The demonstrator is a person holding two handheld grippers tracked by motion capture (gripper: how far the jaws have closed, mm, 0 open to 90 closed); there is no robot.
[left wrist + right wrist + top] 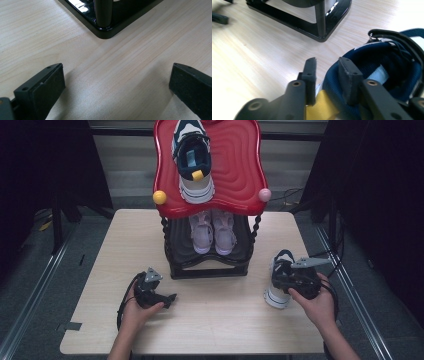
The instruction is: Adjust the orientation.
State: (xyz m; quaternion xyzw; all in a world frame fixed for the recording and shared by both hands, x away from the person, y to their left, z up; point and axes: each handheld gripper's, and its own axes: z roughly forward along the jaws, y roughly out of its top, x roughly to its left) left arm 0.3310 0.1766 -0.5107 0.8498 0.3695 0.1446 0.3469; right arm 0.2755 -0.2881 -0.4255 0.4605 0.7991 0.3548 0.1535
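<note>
In the high view, the navy and white sneaker [278,282] stood on the counter [210,320] at the right, just beside the black base of the shoe rack [210,265]. Its long axis ran near to far, heel end toward the person. The right gripper [292,277] sat over its collar. The left gripper [167,299] rested on the counter left of the rack.

In the left gripper view, its fingers [47,85] stood wide apart over bare wood, released, with a rack corner [105,32] ahead.

In the right gripper view, the fingers [348,75] were clenched on the sneaker's navy collar [372,60], one finger inside and one outside, above the yellow pull tab [322,108].
</note>
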